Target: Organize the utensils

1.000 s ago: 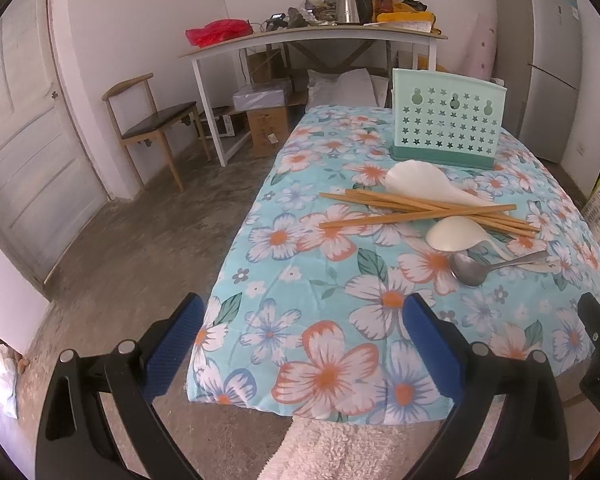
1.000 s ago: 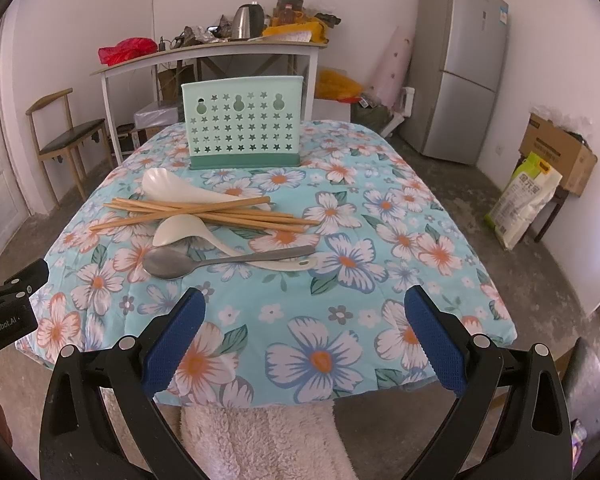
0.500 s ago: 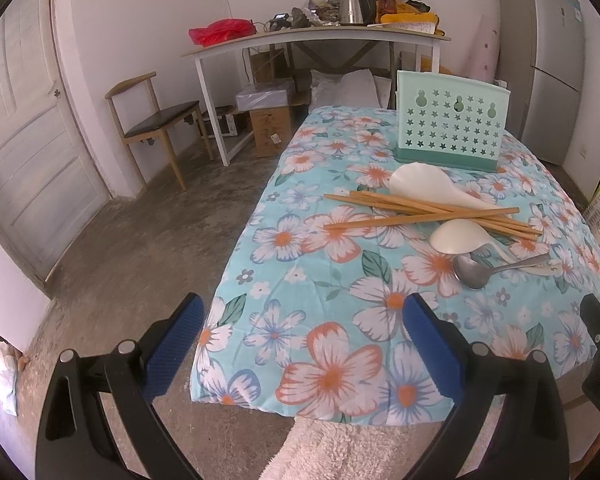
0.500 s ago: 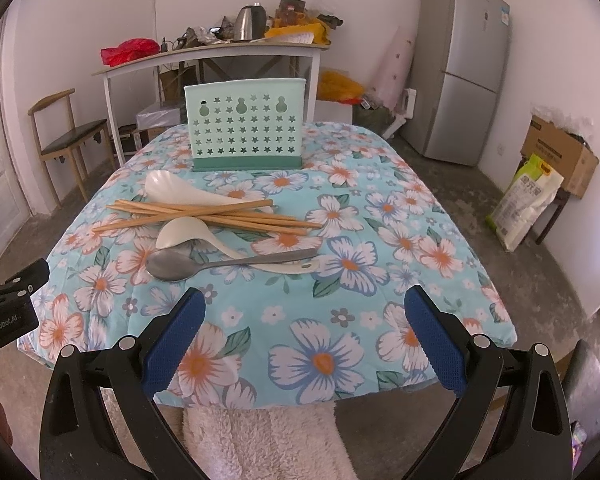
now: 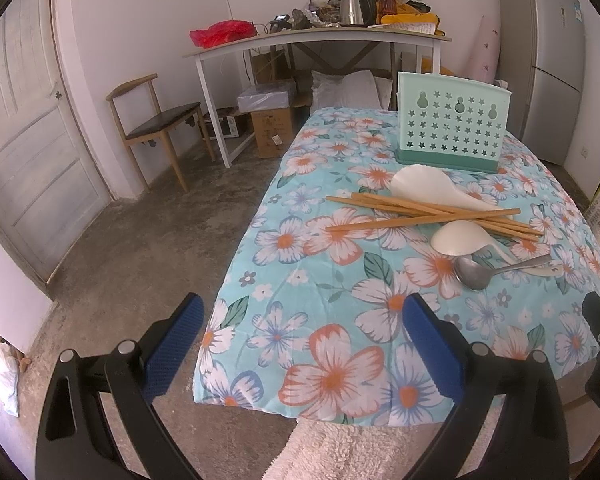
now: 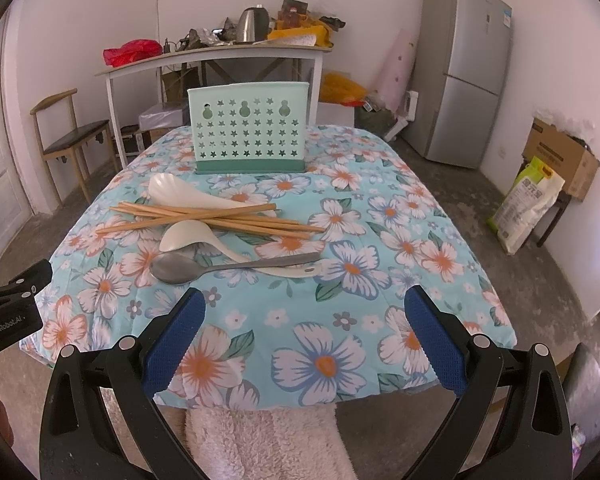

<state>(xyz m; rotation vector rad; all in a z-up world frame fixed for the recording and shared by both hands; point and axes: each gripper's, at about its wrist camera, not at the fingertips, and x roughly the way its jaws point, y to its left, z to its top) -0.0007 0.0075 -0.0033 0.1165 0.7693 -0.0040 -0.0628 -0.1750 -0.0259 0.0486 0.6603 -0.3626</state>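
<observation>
At the bottom of each wrist view, a claw hangs with its blue-padded fingers spread wide and nothing between them: the left claw point(image 5: 298, 338) over the near left corner of the bench point(image 5: 328, 376), the right claw point(image 6: 305, 330) over the near edge. Above the right claw lies a metal spoon point(image 6: 204, 270), its handle crossing a white ladle point(image 6: 196, 238). Above that, a loose bundle of wooden chopsticks point(image 6: 220, 218) rests across a larger white spoon point(image 6: 176, 192). At the frame's upper centre stands the upright mint-green utensil holder point(image 6: 250, 136), apart from the pile.
</observation>
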